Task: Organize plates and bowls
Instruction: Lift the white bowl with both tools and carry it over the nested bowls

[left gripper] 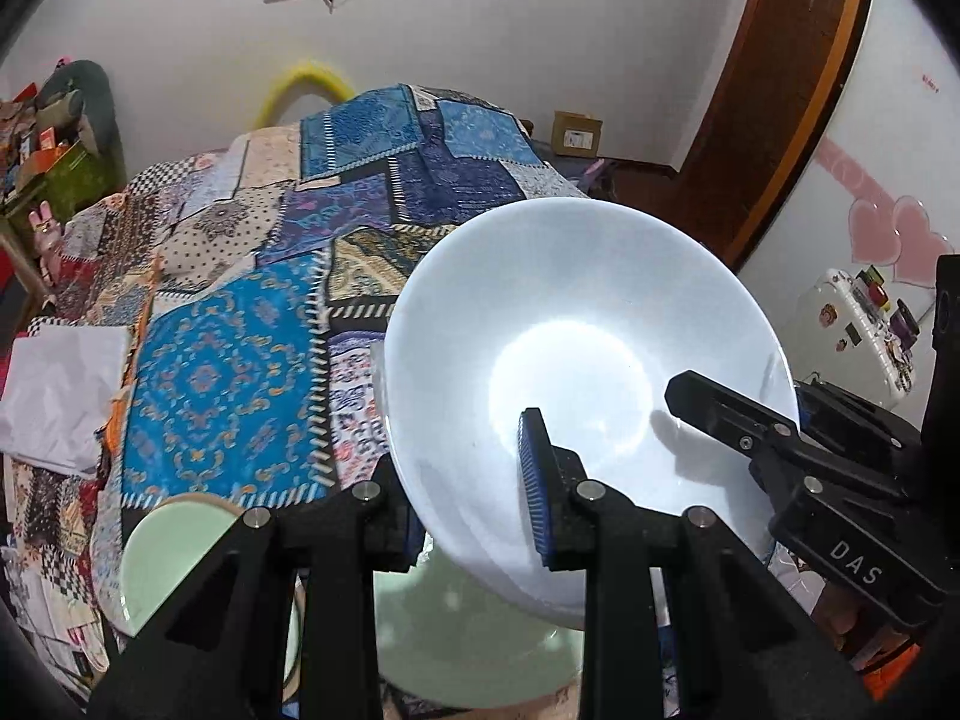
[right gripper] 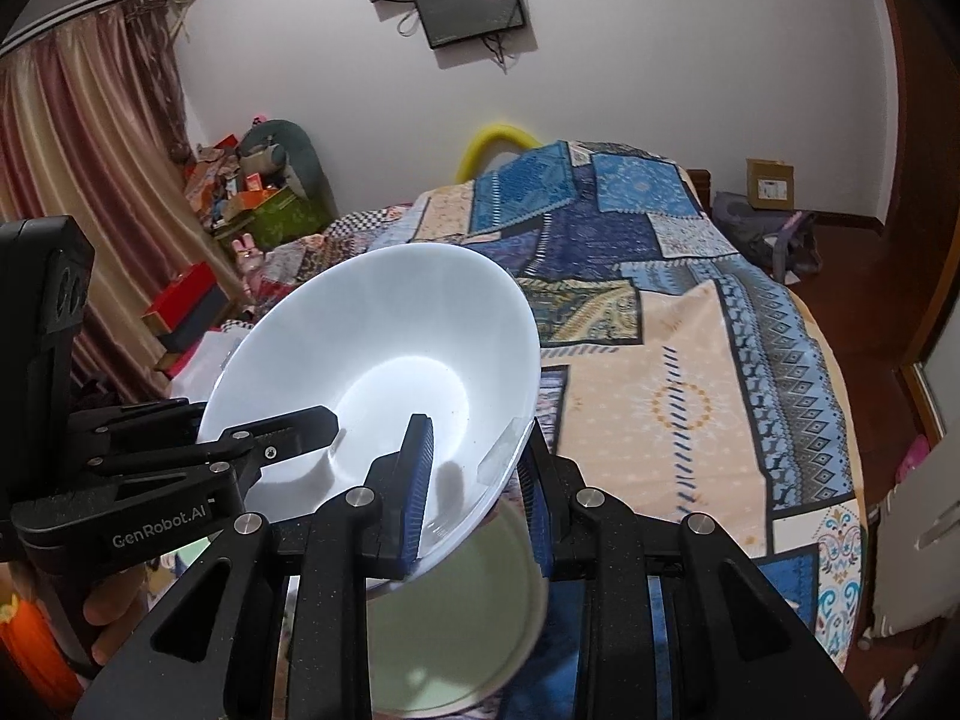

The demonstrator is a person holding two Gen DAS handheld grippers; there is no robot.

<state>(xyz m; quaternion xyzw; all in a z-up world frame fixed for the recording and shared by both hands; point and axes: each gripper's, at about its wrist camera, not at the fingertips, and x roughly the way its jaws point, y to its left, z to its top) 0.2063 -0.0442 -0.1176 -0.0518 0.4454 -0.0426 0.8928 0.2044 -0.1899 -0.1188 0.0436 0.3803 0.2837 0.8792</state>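
Left gripper (left gripper: pixel 474 480) and right gripper (right gripper: pixel 477 480) both pinch rim of big white glass bowl (left gripper: pixel 588 360), tipped, up in air. Pale green round plates (left gripper: pixel 468 642) below on patchwork bed cover (left gripper: pixel 240 360). Bowl not put down yet; sorting looks unfinished.

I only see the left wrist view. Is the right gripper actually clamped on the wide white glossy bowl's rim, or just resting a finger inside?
Observer: Clamped. The right gripper has one blue pad inside the white glossy bowl and the other beneath its rim.
Operator: How does my gripper look from there?
Observer: The left gripper sits at the opposite rim, with one finger showing inside the bowl.
Operator: Anything off to the left side?
Observer: A pink-beige striped curtain hangs there.
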